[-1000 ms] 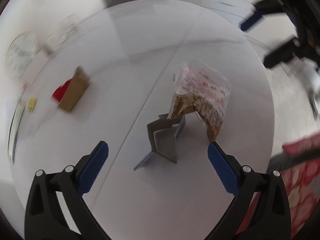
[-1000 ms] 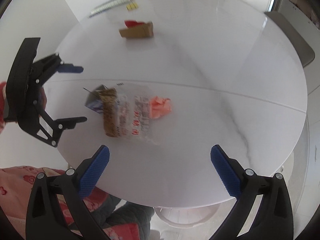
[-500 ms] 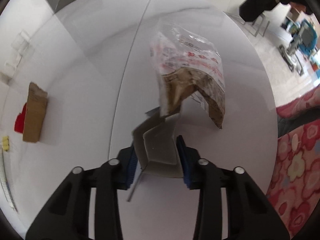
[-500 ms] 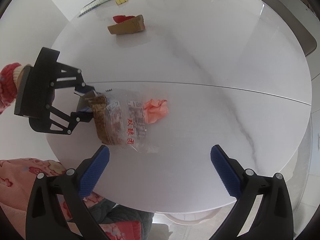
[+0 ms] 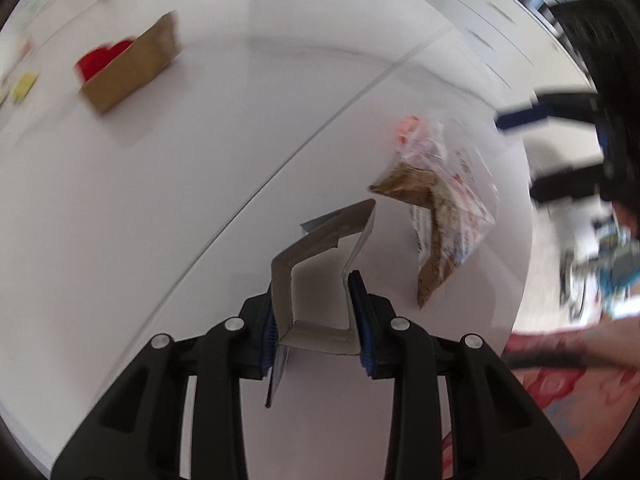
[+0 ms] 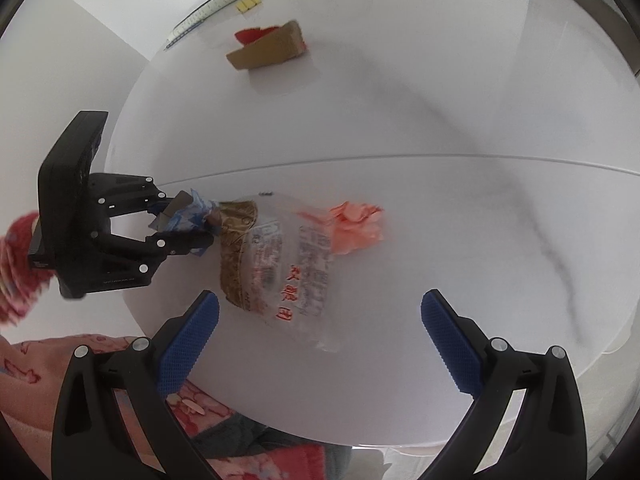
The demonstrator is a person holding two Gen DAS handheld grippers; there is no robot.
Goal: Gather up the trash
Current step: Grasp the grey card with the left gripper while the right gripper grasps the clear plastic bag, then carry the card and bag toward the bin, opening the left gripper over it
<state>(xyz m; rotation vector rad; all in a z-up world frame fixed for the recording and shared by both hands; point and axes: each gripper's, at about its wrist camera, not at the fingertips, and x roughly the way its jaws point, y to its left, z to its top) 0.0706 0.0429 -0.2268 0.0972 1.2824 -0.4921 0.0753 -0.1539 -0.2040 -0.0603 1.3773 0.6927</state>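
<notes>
My left gripper [image 5: 314, 304] is shut on a flattened grey and blue carton [image 5: 320, 236], whose folded walls sit pinched between the blue pads. In the right wrist view the same left gripper [image 6: 184, 220] holds that carton [image 6: 188, 212] at the left rim of the white round table [image 6: 440, 100]. Just right of the carton lies a clear plastic bag [image 6: 280, 256] with red print and brown crumbs. A crumpled pink wrapper [image 6: 356, 226] lies at the bag's far end. My right gripper [image 6: 320, 300] hangs open above the bag, touching nothing.
A brown cardboard box [image 6: 268, 50] with a red scrap [image 6: 252, 34] behind it lies farther across the table. Yellow pieces [image 6: 248, 2] and a spiral notebook [image 6: 208, 10] sit near the far rim. A person's floral clothing [image 6: 24, 360] is at the near table edge.
My left gripper went from wide open to shut on the carton, then rolled with it. My right gripper came lower and closer over the plastic bag, still open.
</notes>
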